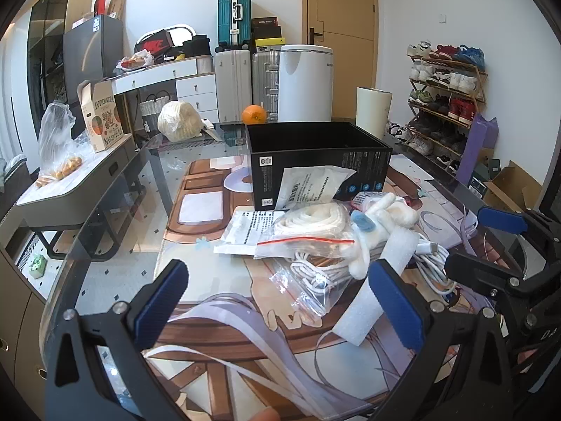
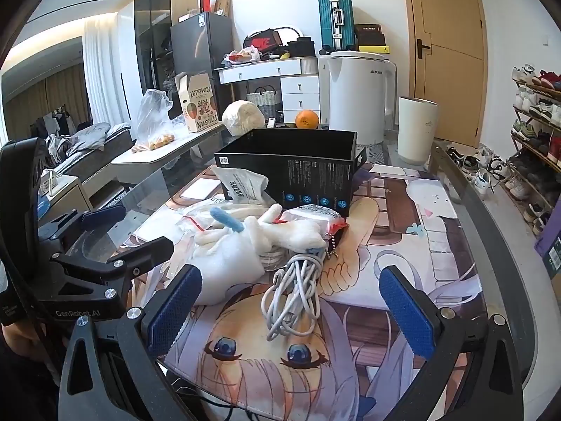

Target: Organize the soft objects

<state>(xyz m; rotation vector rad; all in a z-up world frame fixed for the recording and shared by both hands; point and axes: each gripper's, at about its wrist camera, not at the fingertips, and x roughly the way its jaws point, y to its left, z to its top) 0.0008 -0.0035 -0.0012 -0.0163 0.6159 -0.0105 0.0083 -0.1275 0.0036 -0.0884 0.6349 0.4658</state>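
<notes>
A pile of soft items lies on the printed mat in front of an open black box. It holds a white plush toy, a coiled white cable, a white foam strip, a clear zip bag with white cord and white packets. My left gripper is open and empty, just short of the pile. My right gripper is open and empty around the cable's near end. Each gripper shows in the other's view.
An orange, a wrapped white bundle and a white cylinder stand behind the box. A side table with a fruit carton and a plastic bag stands left. A shoe rack stands right.
</notes>
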